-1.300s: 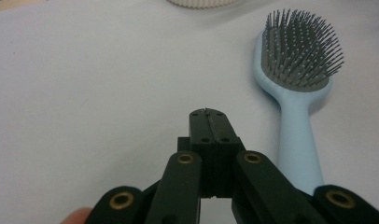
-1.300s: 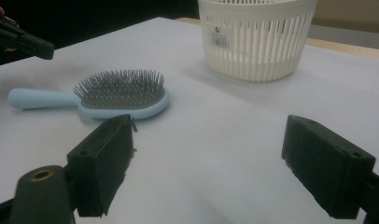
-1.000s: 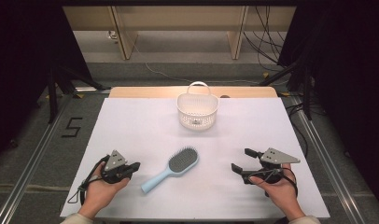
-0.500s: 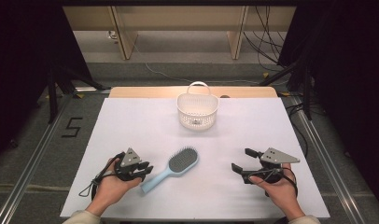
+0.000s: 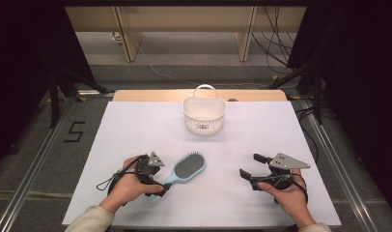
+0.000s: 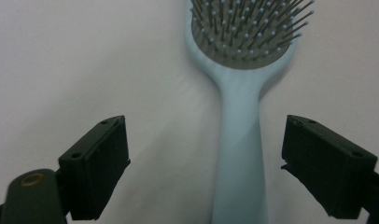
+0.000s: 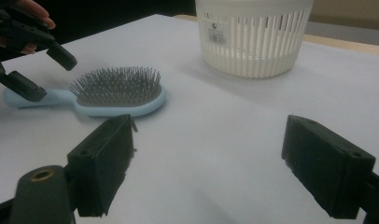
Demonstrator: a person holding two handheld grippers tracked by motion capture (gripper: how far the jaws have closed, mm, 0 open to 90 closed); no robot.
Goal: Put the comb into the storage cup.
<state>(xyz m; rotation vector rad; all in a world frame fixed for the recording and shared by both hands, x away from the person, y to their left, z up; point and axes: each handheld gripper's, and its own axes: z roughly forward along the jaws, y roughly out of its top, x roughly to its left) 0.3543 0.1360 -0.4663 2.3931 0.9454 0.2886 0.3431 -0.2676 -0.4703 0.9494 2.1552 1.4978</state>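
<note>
A light-blue hairbrush (image 5: 185,169) lies bristles up on the white table (image 5: 136,130), its handle pointing toward the near left. My left gripper (image 5: 158,182) has just been opening its jaws, and they now stand on either side of the handle (image 6: 237,154) without touching it. The same left gripper (image 7: 43,71) shows at the brush's handle end (image 7: 19,97) in the right gripper view. My right gripper (image 5: 251,166) rests open at the near right, nothing between its jaws, aimed at the brush (image 7: 117,93).
A white slatted basket (image 5: 204,115) with a handle stands at the table's far middle, also seen as the basket (image 7: 255,37) in the right gripper view. Floor rails and dark stands flank the table. Cables trail from both grippers.
My left hand has slid right to the brush, and its jaws went from shut to wide apart around the handle. The right hand has stayed put.
</note>
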